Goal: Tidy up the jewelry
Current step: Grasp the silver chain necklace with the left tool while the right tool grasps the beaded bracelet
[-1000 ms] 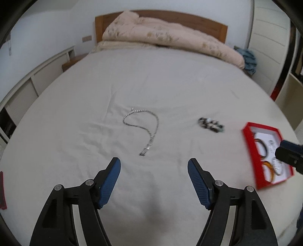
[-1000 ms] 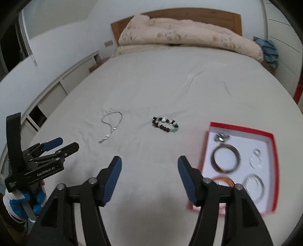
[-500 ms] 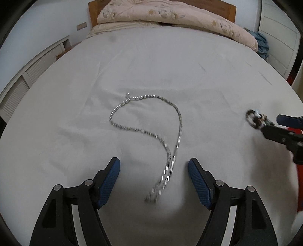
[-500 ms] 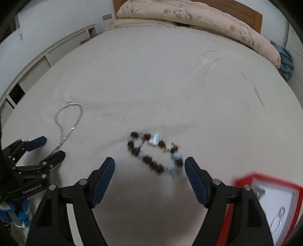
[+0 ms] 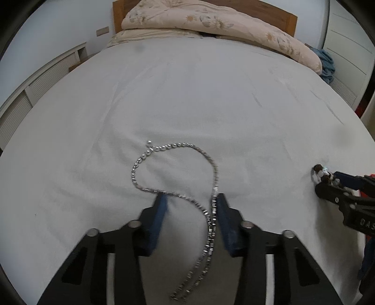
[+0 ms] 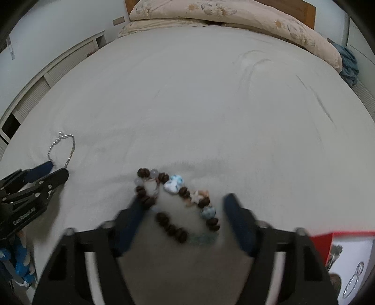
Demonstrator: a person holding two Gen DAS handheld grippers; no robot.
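Observation:
A silver chain necklace [image 5: 178, 169] lies looped on the white bedsheet; its tail runs down between the fingers of my left gripper [image 5: 191, 201], which is open, narrower than before, and straddles it. It also shows far left in the right wrist view [image 6: 62, 147]. A beaded bracelet [image 6: 178, 199] of dark brown, pale and blue beads lies between the fingers of my right gripper [image 6: 182, 204], which is open around it. The left wrist view shows the bracelet's end [image 5: 322, 173] at the right gripper's tips. A red jewelry box [image 6: 346, 253] sits at lower right.
The bed [image 5: 211, 93] stretches ahead to a folded beige duvet [image 5: 211, 21] and wooden headboard [image 5: 281, 14]. White cabinets [image 5: 35, 93] line the left side. A blue cloth [image 5: 327, 65] lies at the bed's far right corner.
Both grippers moved forward and down onto the sheet: the left now straddles the necklace's tail with its fingers closer together, the right now straddles the bracelet.

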